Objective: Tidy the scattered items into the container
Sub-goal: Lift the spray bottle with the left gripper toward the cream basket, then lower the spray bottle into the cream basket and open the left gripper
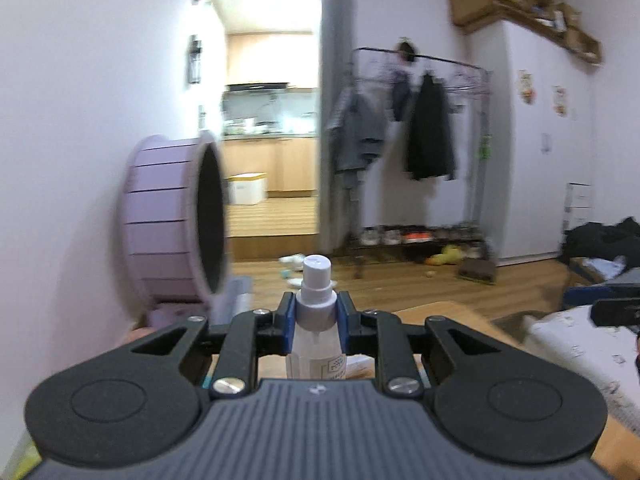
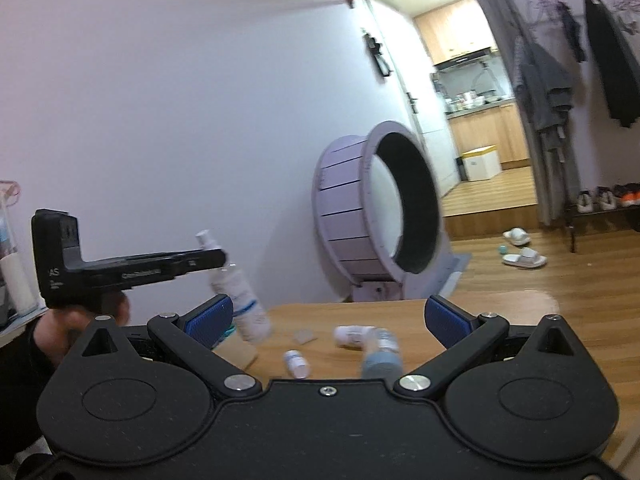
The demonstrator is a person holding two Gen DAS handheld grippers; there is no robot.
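My left gripper (image 1: 317, 320) is shut on the neck of a white spray bottle (image 1: 316, 344), blue pads pressing both sides below the cap. From the right wrist view, the left gripper (image 2: 220, 258), in a person's hand (image 2: 60, 324), holds that spray bottle (image 2: 244, 304) tilted above the wooden table (image 2: 500, 320). My right gripper (image 2: 328, 320) is open over the table with nothing between its pads. Below it lie a small white bottle (image 2: 297, 362), a white jar (image 2: 352, 335) on its side and a bluish bottle (image 2: 382, 358). A tan box edge (image 2: 237, 354) shows under the lifted bottle.
A purple cat wheel (image 2: 376, 208) stands against the wall beyond the table's far edge. A clothes rack (image 1: 420, 136) with shoes below is across the floor, next to a doorway (image 1: 268, 120) into a kitchen. Slippers (image 2: 524, 258) lie on the floor. Bedding (image 1: 580, 344) is at the right.
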